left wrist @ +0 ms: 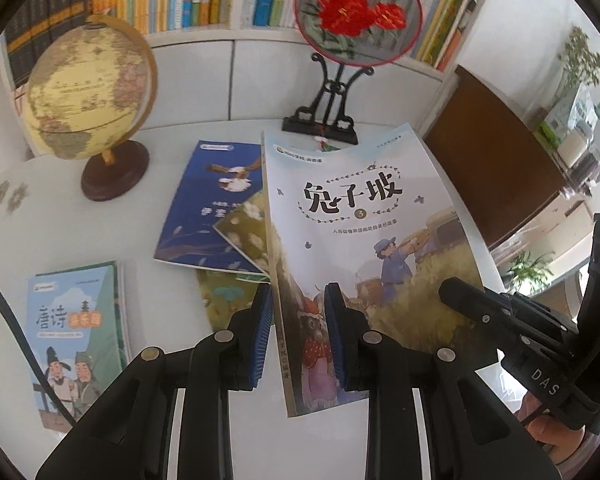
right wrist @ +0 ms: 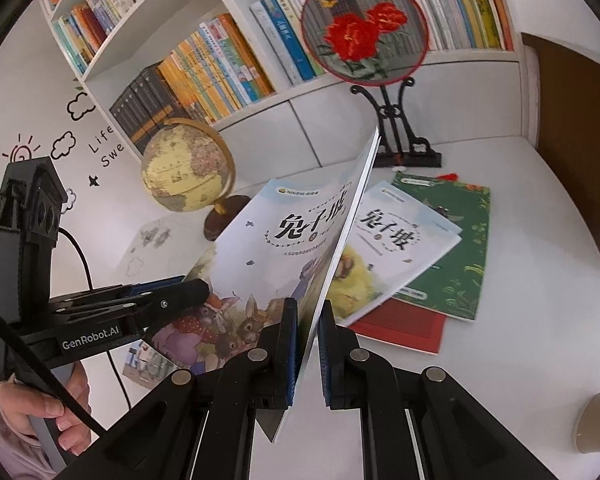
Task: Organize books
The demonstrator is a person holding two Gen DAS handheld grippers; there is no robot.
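A light-blue picture book [left wrist: 360, 208] with rabbits on its cover hangs tilted above the white table [left wrist: 180, 420]. My left gripper [left wrist: 299, 296] is shut on its spine edge, a blue pad on each side. My right gripper [right wrist: 308, 308] is shut on the opposite edge, where the book [right wrist: 284, 240] shows almost edge-on. Each gripper also appears in the other's view: the right one [left wrist: 458, 294] at the book's right side, the left one [right wrist: 196, 286] at its left. A hand [right wrist: 40, 412] grips the left handle.
More books lie on the table: a dark blue one [left wrist: 204, 208], a pale blue stack [left wrist: 72, 332], a matching rabbit book [right wrist: 396, 248] on a green book [right wrist: 456, 248] and a red one [right wrist: 404, 332]. A globe [left wrist: 88, 92], a fan ornament [left wrist: 356, 16] and a full bookshelf [right wrist: 220, 68] stand behind.
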